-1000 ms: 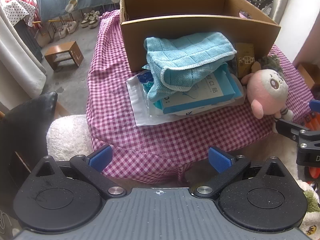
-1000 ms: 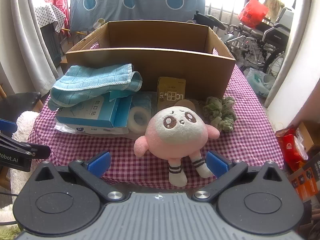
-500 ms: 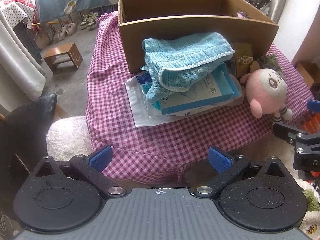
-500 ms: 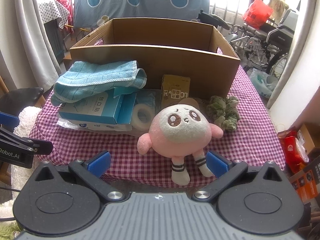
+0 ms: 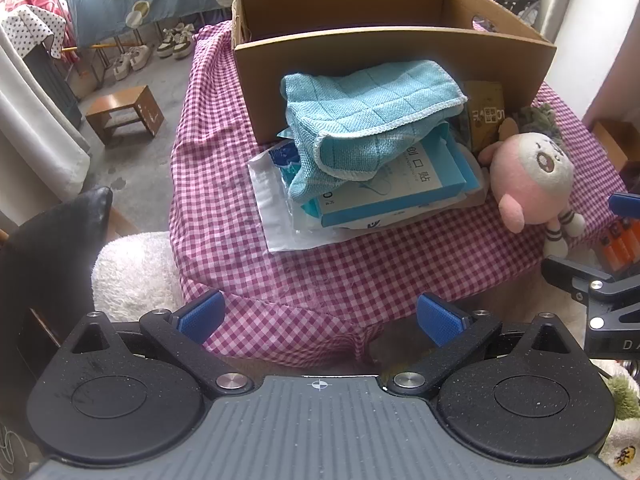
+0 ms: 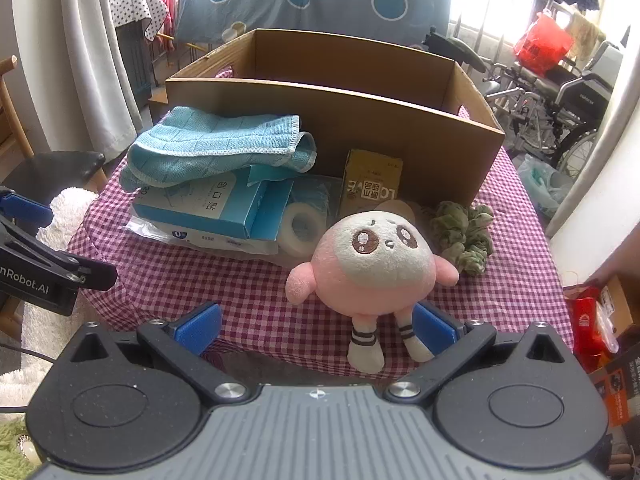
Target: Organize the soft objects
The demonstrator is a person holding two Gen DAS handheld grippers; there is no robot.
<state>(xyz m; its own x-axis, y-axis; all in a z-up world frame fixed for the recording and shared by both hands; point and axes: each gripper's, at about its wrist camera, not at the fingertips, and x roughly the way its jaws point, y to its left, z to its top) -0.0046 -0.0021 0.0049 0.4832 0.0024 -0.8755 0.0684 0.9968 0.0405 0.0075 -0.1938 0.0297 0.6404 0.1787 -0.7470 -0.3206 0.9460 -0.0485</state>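
Plush toy (image 6: pixel 370 264) sits near the table edge (image 6: pixel 280 354), both tools (image 5: pixel 320 316) (image 6: pixel 316 326) wide, empty.

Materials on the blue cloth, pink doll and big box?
Cloth: looks like woven microfibre, matte, with a grid weave and stitched white hem. Doll: plush fabric, fuzzy nap, embroidered eyes; the fill cannot be seen. Box: brown cardboard, matte, with raw cut edges.

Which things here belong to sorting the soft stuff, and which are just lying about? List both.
Belong to the job: blue towel, pink plush toy, green scrunchie, cardboard box.

Lying about: blue carton, tape roll, small yellow carton, white plastic packet.
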